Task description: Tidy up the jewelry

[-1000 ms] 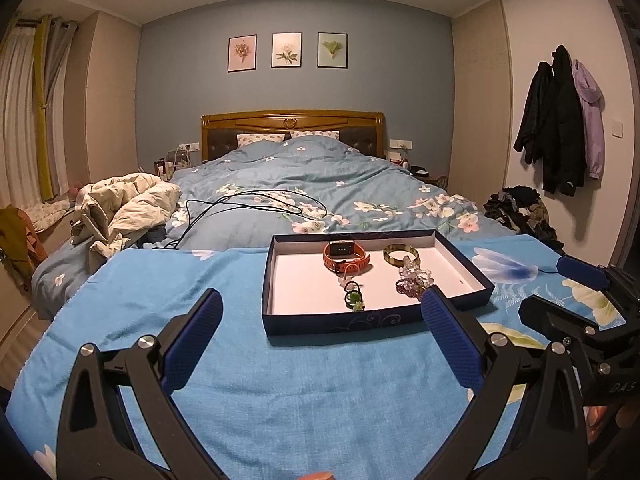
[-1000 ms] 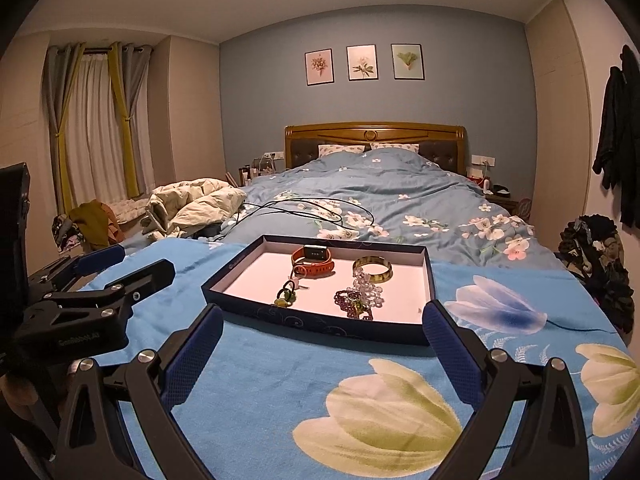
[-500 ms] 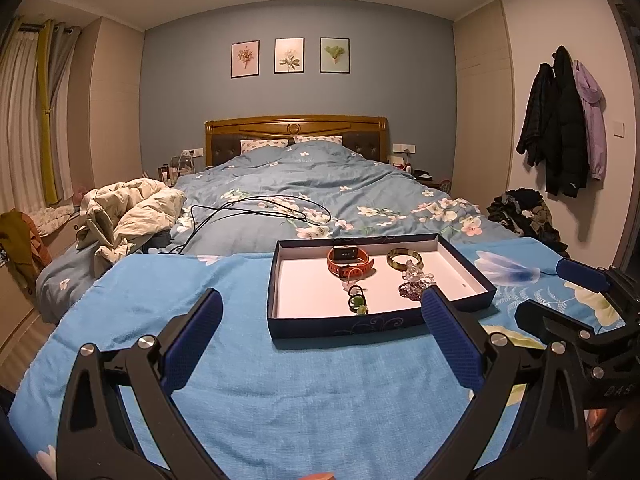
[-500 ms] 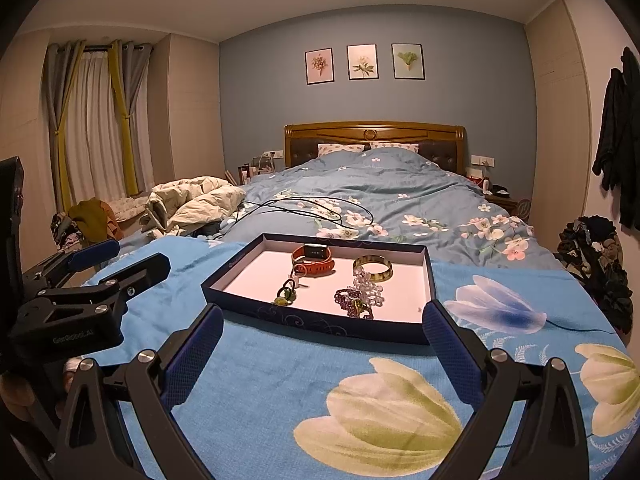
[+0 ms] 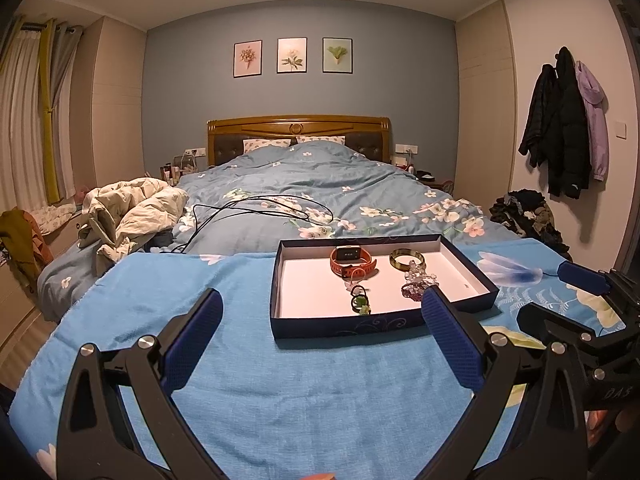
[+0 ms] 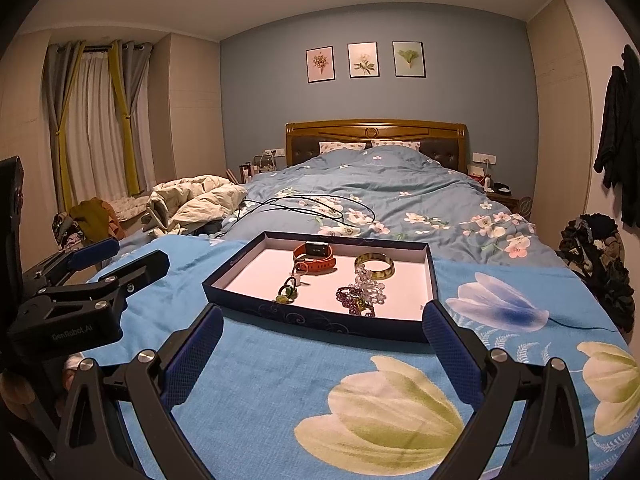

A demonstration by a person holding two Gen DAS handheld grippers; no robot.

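Both grippers, left (image 5: 322,320) and right (image 6: 323,330), hang spread wide, holding nothing.
All my jewelry (image 6: 362,294) lies in the tray (image 6: 320,318); sorted or unsorted, I can't judge.

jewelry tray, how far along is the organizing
All visible jewelry lies inside the tray: orange watch, bangle, bead bracelets, green piece. Nothing in hand: left gripper and right gripper are open, short of the tray. This fits both gathered and awaiting sorting.
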